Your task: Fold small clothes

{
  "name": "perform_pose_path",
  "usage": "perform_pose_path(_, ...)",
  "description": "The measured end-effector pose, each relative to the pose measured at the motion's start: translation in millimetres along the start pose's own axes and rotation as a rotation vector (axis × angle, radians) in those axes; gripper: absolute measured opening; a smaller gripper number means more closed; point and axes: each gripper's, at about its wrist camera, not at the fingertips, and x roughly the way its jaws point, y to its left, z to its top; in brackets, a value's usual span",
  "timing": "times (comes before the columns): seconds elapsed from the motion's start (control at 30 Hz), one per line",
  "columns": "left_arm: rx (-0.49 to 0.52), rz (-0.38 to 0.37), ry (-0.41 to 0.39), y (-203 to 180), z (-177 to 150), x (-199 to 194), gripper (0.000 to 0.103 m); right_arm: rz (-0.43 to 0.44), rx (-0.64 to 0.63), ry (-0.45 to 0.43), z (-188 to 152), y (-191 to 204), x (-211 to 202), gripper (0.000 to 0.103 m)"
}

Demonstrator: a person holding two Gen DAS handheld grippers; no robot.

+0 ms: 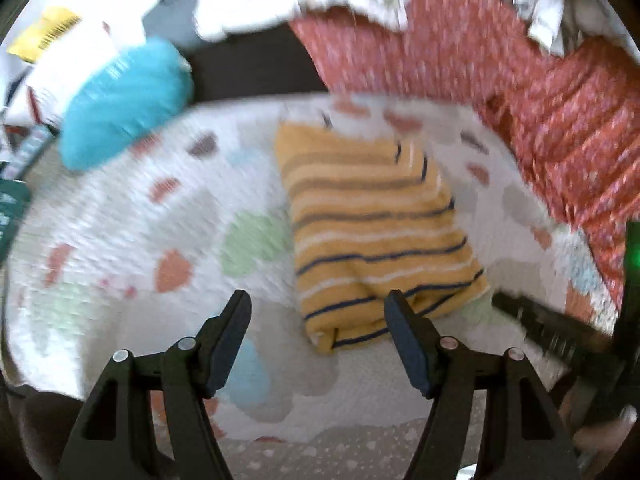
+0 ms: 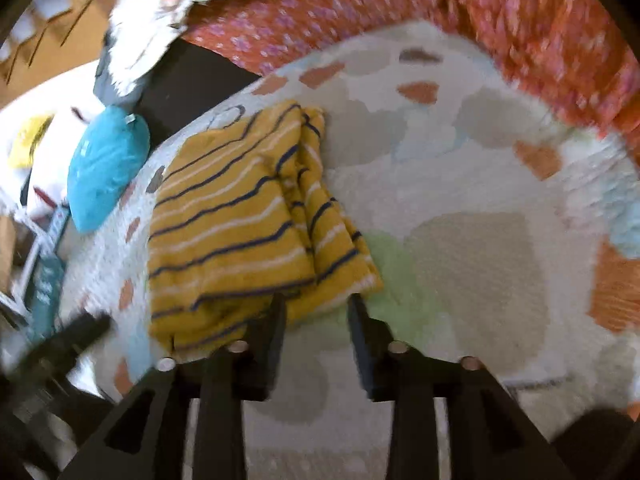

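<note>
Although both views are blurred, the garment (image 1: 372,232) is plain to see: a yellow piece with navy and white stripes, folded into a compact rectangle and lying flat on the blanket (image 1: 132,240).

Left gripper (image 1: 318,308): fingers spread wide and holding nothing. The garment's near edge lies between and just beyond the two tips; the right-hand tip overlaps its near corner in the picture, but contact cannot be confirmed.

Right gripper (image 2: 316,304): fingers parted, narrower than the left. The garment's (image 2: 248,216) near edge sits right at the tips. The left tip lies against the hem, and a fold of cloth shows in the gap between the fingers. The jaws do not close on it.

The black bar at the right edge of the left view and the dark shape at the lower left of the right view appear to be the opposite grippers; detail is lost to blur.

Surface: the blanket is white and textured, with orange, grey, green and pale blue patches. A red cloth (image 1: 500,68) with a small pale print lies bunched along its far side. A white printed cloth (image 2: 168,12) lies beyond that.

Surroundings: a turquoise cushion (image 1: 124,100) rests at the blanket's far left edge, beside a dark surface (image 1: 256,64). Items further left are too blurred to identify. No containers can be made out.
</note>
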Motion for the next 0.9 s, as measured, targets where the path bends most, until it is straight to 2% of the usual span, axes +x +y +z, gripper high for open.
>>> perform_pose_path(0.03,-0.012,0.015,-0.034,3,0,-13,0.081,-0.02,-0.012,-0.028,-9,5,-11,0.057)
perform_pose_path(0.17,-0.052,0.102,-0.214,6,0,-73,0.099,-0.064,-0.044,-0.08,-33,16,-41,0.06)
perform_pose_path(0.27,-0.068,0.162,-0.334,8,3,-110,0.103,-0.077,-0.105,-0.093,-39,34,-53,0.062)
perform_pose_path(0.33,-0.081,0.224,-0.37,8,5,-126,0.103,-0.085,-0.165,-0.113,-47,49,-65,0.071)
perform_pose_path(0.37,-0.085,0.233,-0.366,8,8,-129,0.103,-0.088,-0.182,-0.121,-50,54,-69,0.073)
perform_pose_path(0.53,-0.091,0.151,-0.246,9,6,-119,0.103,-0.1,-0.255,-0.127,-60,74,-80,0.078)
perform_pose_path(0.9,-0.063,0.073,-0.002,-3,-31,-70,0.103,-0.154,-0.208,-0.092,-61,63,-76,0.082)
